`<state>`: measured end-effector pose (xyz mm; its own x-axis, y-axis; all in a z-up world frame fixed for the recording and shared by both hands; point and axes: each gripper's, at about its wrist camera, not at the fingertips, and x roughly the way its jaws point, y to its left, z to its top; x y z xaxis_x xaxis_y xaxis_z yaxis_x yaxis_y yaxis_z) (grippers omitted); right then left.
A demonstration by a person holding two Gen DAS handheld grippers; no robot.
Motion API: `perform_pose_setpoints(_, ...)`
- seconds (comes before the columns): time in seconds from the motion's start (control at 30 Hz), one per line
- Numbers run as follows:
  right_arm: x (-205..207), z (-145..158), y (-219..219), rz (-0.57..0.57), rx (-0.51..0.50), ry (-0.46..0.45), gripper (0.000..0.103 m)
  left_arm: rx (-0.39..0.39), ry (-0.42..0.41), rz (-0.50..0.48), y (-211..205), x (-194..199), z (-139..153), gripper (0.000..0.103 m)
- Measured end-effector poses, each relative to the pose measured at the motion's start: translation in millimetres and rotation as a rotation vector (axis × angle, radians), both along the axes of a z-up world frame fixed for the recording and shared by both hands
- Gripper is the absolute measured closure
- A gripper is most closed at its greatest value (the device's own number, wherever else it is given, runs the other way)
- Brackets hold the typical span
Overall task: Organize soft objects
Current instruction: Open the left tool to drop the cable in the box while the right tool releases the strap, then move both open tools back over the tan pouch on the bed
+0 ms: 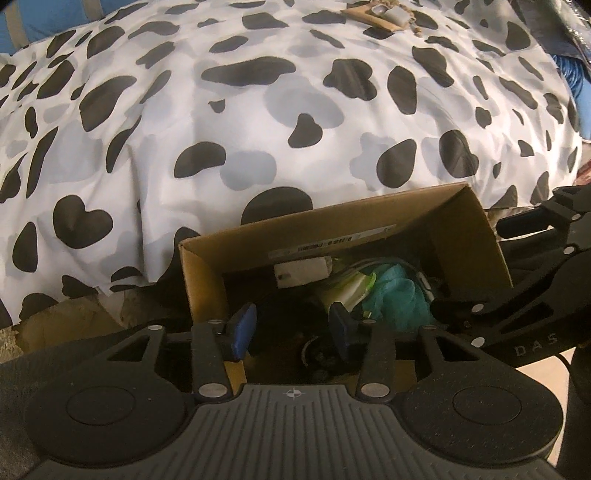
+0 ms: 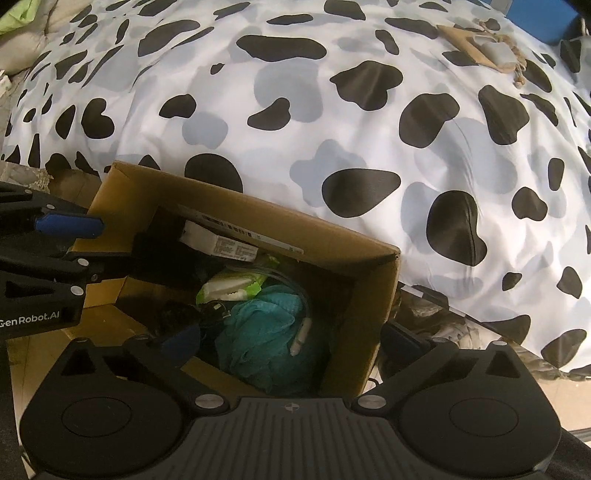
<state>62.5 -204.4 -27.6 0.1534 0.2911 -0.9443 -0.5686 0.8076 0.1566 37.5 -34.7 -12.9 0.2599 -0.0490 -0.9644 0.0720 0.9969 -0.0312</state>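
An open cardboard box stands against the bed. Inside lie a teal fluffy cloth, a green-and-white packet, a white carton and dark items. My left gripper hangs over the box's left part, open about halfway, with nothing gripped between its blue pads. My right gripper points down over the teal cloth. Its jaws are spread wide, one finger inside the box and one outside its right wall. A small white tube rests on the cloth.
A cow-print duvet covers the bed behind the box. On it at the back lies a brown card with small corded items. A green cushion shows far left. Bare floor runs beside the box.
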Motion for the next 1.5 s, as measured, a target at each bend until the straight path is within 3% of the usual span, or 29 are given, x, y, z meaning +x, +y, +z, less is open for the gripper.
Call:
perform_pose_setpoints(0.17, 2, -3, -1, -0.018, -0.027, 0.001, 0.000, 0.020, 0.006, 0.013, 1, 0, -3, 0.037)
perform_pose_setpoints(0.47, 6, -5, -4, -0.045, -0.055, -0.007, 0.000, 0.038, 0.036, 0.058, 8, 2, -9, 0.025)
perform_pose_setpoints(0.93, 10, -2, -6, -0.072, -0.080, -0.042, 0.000, 0.035, 0.006, 0.043, 4, 4, -3, 0.025)
perform_pose_setpoints(1.5, 32, 18, -23, -0.255, 0.033, -0.169, 0.000, -0.008, -0.223, 0.047, -3, 6, 27, 0.025)
